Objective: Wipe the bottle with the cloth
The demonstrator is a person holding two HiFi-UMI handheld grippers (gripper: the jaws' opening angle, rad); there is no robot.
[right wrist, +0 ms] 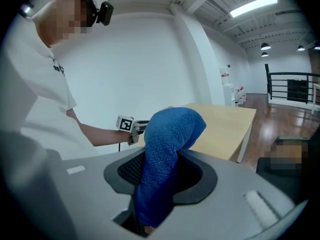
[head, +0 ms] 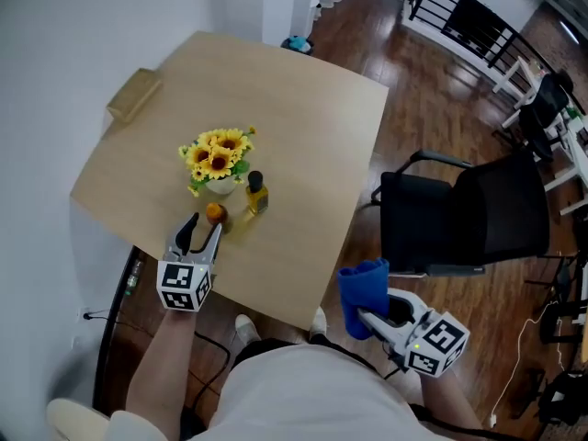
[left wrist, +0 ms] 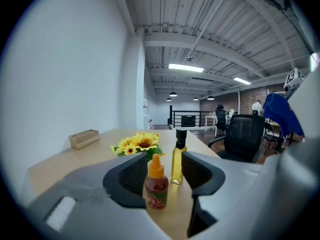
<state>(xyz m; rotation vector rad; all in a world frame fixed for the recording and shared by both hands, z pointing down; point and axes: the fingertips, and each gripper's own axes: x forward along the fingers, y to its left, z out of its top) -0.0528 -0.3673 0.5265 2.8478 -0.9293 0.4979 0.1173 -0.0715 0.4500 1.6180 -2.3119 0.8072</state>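
You get bright, even light from ceiling strips (left wrist: 186, 67), upper middle of the left gripper view. Both gripper views bend and darken at their corners; shadows are soft.

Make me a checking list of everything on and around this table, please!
Surface: wooden table, light top, mostly bare.
Job's things: blue cloth held off the table; orange-capped bottle and taller black-capped bottle upright by the flowers.
Clutter: sunflower pot; wooden box at the far left edge.
Tools: left tool open, orange-capped bottle between its jaws; right tool shut on the blue cloth.
Cables: black cable below the table; white cable on the floor.
Surroundings: black office chair, wood floor.
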